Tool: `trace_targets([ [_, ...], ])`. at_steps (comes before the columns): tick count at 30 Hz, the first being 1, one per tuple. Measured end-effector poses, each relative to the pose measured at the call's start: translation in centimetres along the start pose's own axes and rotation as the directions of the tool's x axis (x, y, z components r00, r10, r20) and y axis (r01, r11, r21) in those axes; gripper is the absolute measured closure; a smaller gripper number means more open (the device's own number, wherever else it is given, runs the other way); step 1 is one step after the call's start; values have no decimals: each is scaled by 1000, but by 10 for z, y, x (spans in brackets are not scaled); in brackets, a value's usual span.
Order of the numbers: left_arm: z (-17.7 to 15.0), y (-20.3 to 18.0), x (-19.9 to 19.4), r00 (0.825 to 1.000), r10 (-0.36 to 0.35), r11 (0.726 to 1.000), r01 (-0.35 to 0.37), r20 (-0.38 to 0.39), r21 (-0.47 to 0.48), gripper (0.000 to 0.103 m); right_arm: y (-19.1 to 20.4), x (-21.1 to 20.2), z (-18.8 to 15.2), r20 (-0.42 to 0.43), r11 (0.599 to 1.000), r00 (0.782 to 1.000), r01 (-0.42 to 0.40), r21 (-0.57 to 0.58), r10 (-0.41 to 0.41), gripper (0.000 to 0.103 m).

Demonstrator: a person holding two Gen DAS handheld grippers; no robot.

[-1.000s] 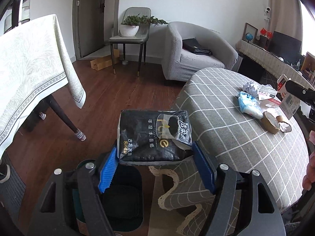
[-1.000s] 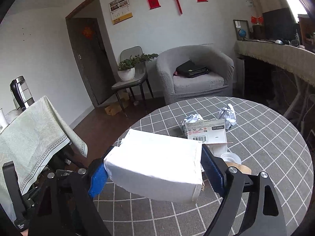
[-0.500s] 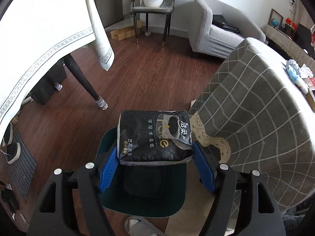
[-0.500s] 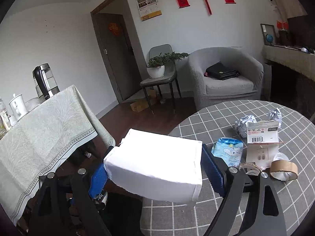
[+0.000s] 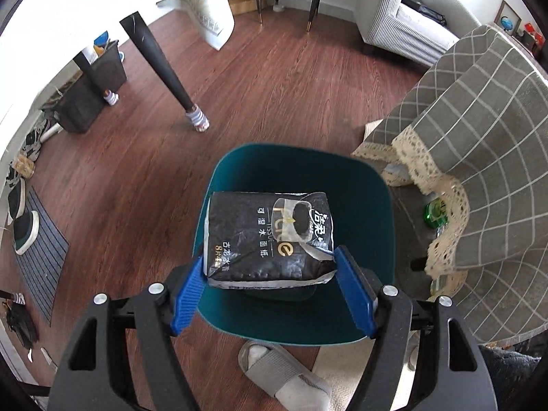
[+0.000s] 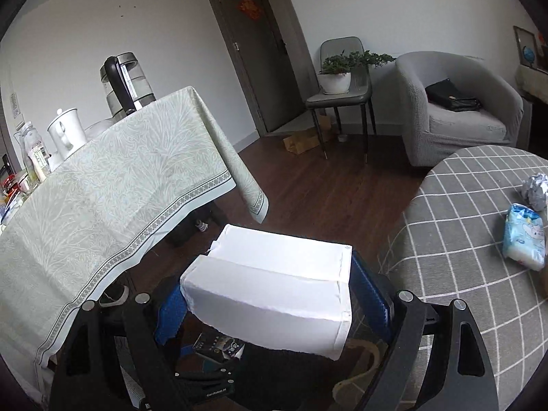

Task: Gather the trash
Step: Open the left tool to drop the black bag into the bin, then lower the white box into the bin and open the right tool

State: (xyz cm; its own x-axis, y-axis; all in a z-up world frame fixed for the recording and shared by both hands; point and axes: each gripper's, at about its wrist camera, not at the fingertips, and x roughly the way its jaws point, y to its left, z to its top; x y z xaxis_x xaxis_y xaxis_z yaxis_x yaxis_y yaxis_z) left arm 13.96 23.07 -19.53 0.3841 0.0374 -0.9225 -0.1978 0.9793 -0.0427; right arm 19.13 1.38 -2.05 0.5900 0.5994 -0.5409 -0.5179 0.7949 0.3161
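While the left gripper (image 5: 270,281) clamps the black tissue pack (image 5: 269,236) above the teal bin (image 5: 373,185), the right gripper (image 6: 274,304) clamps a white box (image 6: 274,284) beside the surface (image 6: 462,212) edge; released off-centre, either could bounce off the rim onto the floor.

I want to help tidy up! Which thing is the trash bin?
Find the round table with the grey checked tablecloth. On the wooden floor beside its lace hem stands the trash bin, right below the black tissue pack. It is the only dark teal, open-topped tub there.
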Motion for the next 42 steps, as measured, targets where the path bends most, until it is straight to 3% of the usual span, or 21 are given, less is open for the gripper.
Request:
trace_targets([
  [5, -9, 14, 9, 1000, 0, 1000, 0, -27, -8, 20, 12, 30, -11, -90, 1000, 995, -28, 14, 29, 17],
  [10, -11, 28, -6, 1000, -7, 999, 7, 19, -32, 17, 15, 56, -23, -164, 999, 986, -24, 22, 27, 17],
  [17, -9, 50, -39, 993, -3, 994, 16, 121, -104, 17, 15, 84, -38, -233, 1000, 973, 3, 20, 2, 17],
  [23, -3, 67, -70, 979, -25, 986, 57, 201, -155, 27, 20, 108, -51, -287, 1000, 958, 12, -12, -15, 17],
  [30, 8, 68, -112, 947, -37, 975, 103, 319, -194, 34, 32, 141, -82, -385, 996, 922, 4, -93, -39, 17],
  [36, 21, 50, -146, 910, -62, 976, 142, 411, -166, 44, 33, 152, -107, -451, 989, 891, -13, -150, -57, 17],
  [42, 28, 26, -170, 888, -120, 973, 194, 443, -126, 51, 30, 167, -128, -511, 985, 857, -17, -174, -75, 12],
])
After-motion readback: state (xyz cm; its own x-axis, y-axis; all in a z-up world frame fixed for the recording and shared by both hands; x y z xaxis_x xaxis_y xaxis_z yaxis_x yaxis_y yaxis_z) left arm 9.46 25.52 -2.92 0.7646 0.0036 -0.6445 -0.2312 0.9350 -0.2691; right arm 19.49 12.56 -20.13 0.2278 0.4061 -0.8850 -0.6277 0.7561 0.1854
